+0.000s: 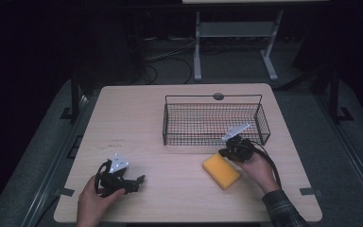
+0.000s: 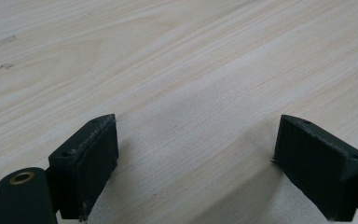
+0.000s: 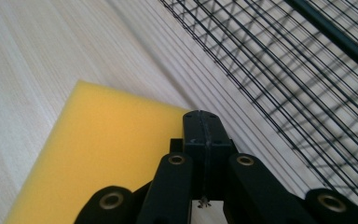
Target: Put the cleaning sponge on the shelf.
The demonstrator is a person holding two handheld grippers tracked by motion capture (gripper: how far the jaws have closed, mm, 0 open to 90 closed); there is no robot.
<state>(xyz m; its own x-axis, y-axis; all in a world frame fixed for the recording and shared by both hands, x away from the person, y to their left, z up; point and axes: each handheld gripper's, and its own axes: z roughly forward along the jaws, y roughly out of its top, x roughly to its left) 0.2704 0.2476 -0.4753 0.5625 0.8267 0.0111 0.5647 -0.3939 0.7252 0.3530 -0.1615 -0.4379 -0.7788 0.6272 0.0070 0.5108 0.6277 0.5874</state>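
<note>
1. The yellow sponge (image 1: 221, 170) lies flat on the table (image 1: 170, 123), right of centre and just in front of the wire basket (image 1: 216, 124). It is outside the basket, with a strip of bare wood between them.
2. In the right gripper view I see the sponge (image 3: 98, 154) below and to the left of my jaws, its upper edge running toward the basket mesh (image 3: 279, 70).
3. My right gripper (image 1: 230, 152) hangs over the sponge's far corner, next to the basket's near wall. Its jaws are pressed together pad to pad, with nothing between them. I cannot tell whether the tips touch the sponge or hover just above it.
4. The person's right hand (image 1: 260, 170) grips that tool from the near right, in a plaid sleeve, and the cable loops around behind it.
5. My left gripper (image 1: 131, 183) rests low over the table's near left part, well apart from the sponge and basket. The left hand (image 1: 94, 203) holds it from the bottom edge.
6. In the left gripper view its jaws stand wide apart over bare wood grain, and they hold nothing.
7. Beyond the table, the floor is dark, with a white desk frame (image 1: 236, 42) standing there.
</note>
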